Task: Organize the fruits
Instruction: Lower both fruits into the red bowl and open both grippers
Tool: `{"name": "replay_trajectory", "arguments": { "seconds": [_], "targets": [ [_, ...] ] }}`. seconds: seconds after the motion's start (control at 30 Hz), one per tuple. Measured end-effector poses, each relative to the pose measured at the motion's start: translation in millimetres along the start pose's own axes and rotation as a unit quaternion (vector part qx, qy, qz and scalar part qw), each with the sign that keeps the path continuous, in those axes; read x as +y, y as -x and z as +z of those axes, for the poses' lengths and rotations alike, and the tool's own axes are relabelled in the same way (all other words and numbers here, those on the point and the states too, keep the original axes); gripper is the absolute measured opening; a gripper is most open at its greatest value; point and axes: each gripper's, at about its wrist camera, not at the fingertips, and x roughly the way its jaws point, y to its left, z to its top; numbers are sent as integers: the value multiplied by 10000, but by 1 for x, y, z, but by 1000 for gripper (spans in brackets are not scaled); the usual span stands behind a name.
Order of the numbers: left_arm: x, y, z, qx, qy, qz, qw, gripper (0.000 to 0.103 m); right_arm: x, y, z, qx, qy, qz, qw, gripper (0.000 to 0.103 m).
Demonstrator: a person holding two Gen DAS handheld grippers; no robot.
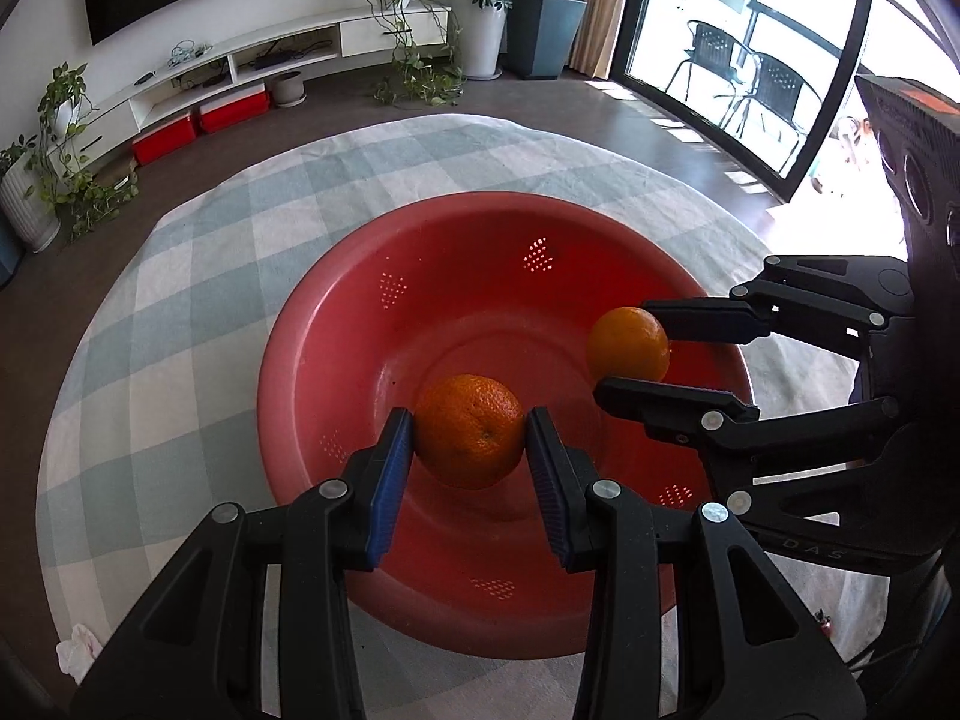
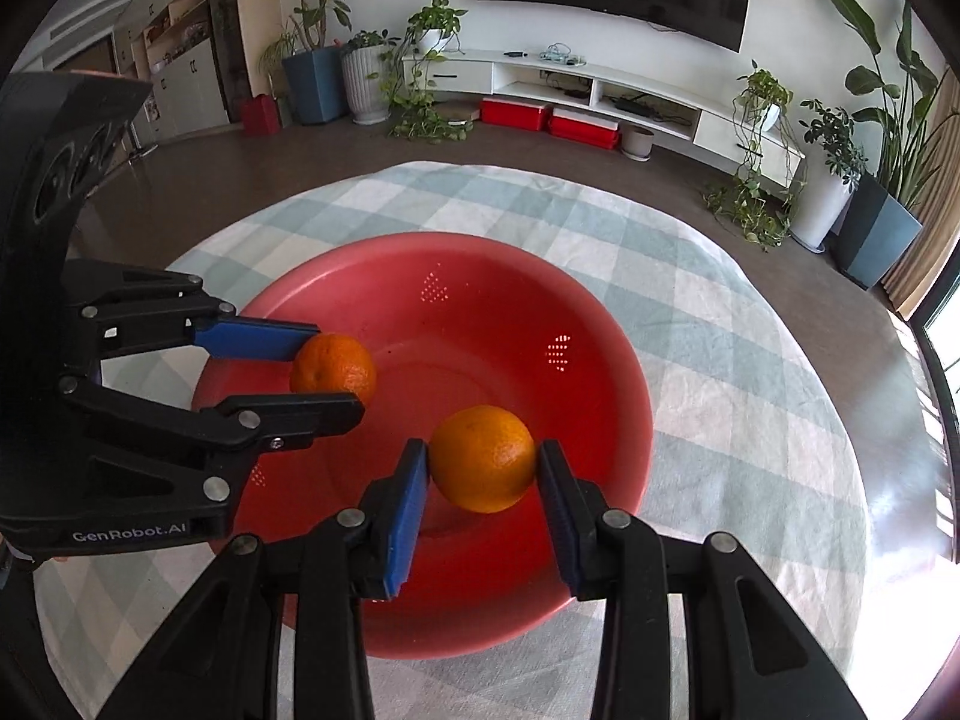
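A red colander bowl (image 1: 336, 372) (image 2: 606, 372) stands on a round table under a pale checked cloth (image 1: 198, 264) (image 2: 720, 324). My left gripper (image 1: 471, 420) is shut on a dark orange (image 1: 471, 429), held over the bowl's inside; the right wrist view shows the same gripper (image 2: 336, 369) at the left with that orange (image 2: 333, 366). My right gripper (image 2: 483, 456) is shut on a lighter orange (image 2: 483, 459), also above the bowl; in the left wrist view this gripper (image 1: 624, 342) reaches in from the right with its orange (image 1: 627, 345).
A crumpled white tissue (image 1: 78, 648) lies at the cloth's near left edge. Beyond the table are a white TV console (image 2: 600, 90), red boxes (image 2: 549, 117), potted plants (image 1: 486, 12) and glass doors (image 1: 750, 48).
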Motion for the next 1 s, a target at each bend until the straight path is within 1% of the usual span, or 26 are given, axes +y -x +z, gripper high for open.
{"name": "replay_trajectory", "arguments": {
  "seconds": [0.1,0.3,0.4,0.7,0.8,0.87,0.93,0.97,1.0],
  "targets": [
    [1,-9,-1,72,-45,29,10000,36,2,-7,0,128,96,13,9999,40],
    [0,-12,3,113,-158,31,9998,37,2,-14,2,200,243,-76,9995,40],
    [1,-13,3,124,-170,31,9998,37,5,-15,3,202,358,-173,9990,41],
    [-2,-14,2,146,-209,101,9996,38,8,-16,2,185,509,-288,9981,41],
    [-1,-12,3,68,-177,115,9998,46,9,-15,1,180,544,-343,9978,41],
    [1,-10,4,9,-140,113,9998,54,9,-15,1,173,577,-368,9975,41],
    [3,-7,4,-21,-91,104,9999,57,9,-15,1,181,589,-371,9974,42],
    [4,-5,4,-52,-60,101,9999,59,8,-14,1,173,565,-412,9974,47],
    [5,-3,4,-86,-11,12,10000,61,7,-13,1,155,543,-370,9977,48]
  ]
}}
